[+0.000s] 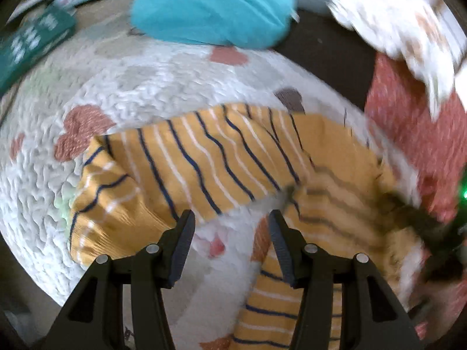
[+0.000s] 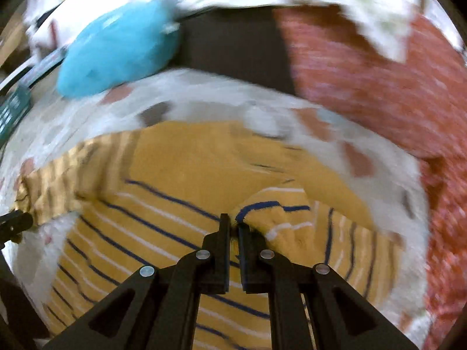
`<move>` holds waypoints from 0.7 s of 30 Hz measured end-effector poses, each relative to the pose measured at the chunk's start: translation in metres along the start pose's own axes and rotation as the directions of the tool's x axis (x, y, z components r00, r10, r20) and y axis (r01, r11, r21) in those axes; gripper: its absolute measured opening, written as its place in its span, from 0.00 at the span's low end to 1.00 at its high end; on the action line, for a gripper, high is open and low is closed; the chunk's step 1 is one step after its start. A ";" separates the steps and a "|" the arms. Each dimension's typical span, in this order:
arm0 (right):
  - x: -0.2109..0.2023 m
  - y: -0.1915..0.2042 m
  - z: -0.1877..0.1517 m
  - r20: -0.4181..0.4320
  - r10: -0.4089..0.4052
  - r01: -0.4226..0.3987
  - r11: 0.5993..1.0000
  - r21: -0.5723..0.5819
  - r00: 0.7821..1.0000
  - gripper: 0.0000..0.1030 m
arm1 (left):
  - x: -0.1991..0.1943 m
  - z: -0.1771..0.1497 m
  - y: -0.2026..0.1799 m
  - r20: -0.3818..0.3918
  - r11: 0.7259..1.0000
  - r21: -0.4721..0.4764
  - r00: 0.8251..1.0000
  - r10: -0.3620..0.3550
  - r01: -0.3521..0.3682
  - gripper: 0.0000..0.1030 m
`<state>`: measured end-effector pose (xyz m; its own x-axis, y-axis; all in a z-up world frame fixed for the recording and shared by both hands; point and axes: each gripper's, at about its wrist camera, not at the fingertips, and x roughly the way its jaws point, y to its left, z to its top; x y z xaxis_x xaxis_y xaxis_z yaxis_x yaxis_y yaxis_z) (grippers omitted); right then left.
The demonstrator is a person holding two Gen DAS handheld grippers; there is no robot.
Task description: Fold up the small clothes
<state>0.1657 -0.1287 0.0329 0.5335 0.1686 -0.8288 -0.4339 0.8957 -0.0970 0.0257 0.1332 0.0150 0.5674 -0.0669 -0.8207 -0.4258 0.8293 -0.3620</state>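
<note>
While the left gripper (image 1: 230, 218) hovered with its fingers spread wide and nothing between them, the right gripper (image 2: 233, 227) was pinched nearly closed on a bunched fold of the yellow striped garment (image 2: 163, 204). That garment, mustard yellow with navy and white stripes, lay spread across a white textured blanket (image 1: 140, 81) printed with reddish and grey heart shapes. In the left wrist view the yellow striped garment (image 1: 204, 157) stretched across the middle of the blanket, one rumpled end lying just beyond the left finger (image 1: 182, 245) and another part running down under the right finger (image 1: 281, 248); bare blanket showed in the gap between the two fingers. Its right portion was smeared by motion blur, and a dark shape there at the garment's far right edge could not be made out clearly.

Beyond the garment, at the blanket's far edge, sat a turquoise plush item (image 1: 213, 5). A teal box with white print (image 1: 32, 38) lay beside the blanket's left edge. On the opposite side of the garment from that box, a coral-red knitted fabric (image 1: 417, 134) lay against the blanket, with a white patterned cloth (image 1: 400, 20) overlapping its upper part. Between the plush item and the red fabric a dark surface (image 2: 233, 40) showed. The right wrist view was heavily blurred throughout.
</note>
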 end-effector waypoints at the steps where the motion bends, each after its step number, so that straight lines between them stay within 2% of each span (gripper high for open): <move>1: 0.013 0.023 0.005 -0.015 0.034 -0.035 0.999 -0.014 0.999 0.05 | -0.001 0.004 0.008 0.006 1.000 -0.029 1.000 -0.004 0.004 0.50; 3: 0.032 0.049 0.010 -0.037 0.088 -0.089 0.996 -0.015 0.995 0.05 | -0.001 0.010 0.021 0.009 0.996 -0.085 1.000 -0.007 0.007 0.53; 5: 0.048 0.068 0.008 -0.067 0.135 -0.136 0.991 -0.010 0.989 0.05 | 0.004 0.013 0.031 -0.013 0.988 -0.146 0.999 -0.052 0.050 0.54; 7: 0.057 0.075 0.005 -0.096 0.149 -0.151 0.988 -0.015 0.984 0.06 | 0.009 0.014 0.035 -0.037 0.981 -0.178 0.996 -0.085 0.077 0.54; 15: 0.049 0.059 0.010 -0.098 0.196 -0.193 0.980 0.037 0.976 0.06 | 0.019 0.015 0.023 -0.076 0.975 -0.186 0.987 -0.141 0.125 0.54; 18: 0.047 0.069 0.014 -0.105 0.220 -0.222 0.975 -0.014 0.970 0.09 | 0.019 0.015 0.024 -0.077 0.975 -0.184 0.987 -0.140 0.124 0.54; 19: 0.047 0.073 0.015 -0.114 0.239 -0.244 0.969 -0.030 0.964 0.10 | 0.019 0.016 0.024 -0.074 0.976 -0.182 0.988 -0.133 0.118 0.54; 20: 0.046 0.075 0.014 -0.135 0.279 -0.285 0.958 -0.026 0.951 0.16 | 0.018 0.016 0.025 -0.071 0.976 -0.183 0.989 -0.129 0.114 0.54; 21: 0.045 0.073 0.014 -0.150 0.328 -0.332 0.943 -0.003 0.933 0.28 | 0.019 0.016 0.027 -0.072 0.975 -0.190 0.989 -0.129 0.113 0.55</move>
<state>0.1687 -0.0496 -0.0038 0.2461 0.3889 -0.8878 -0.5887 0.7876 0.1818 0.0362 0.1638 -0.0031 0.5653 -0.2128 -0.7970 -0.4851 0.6957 -0.5298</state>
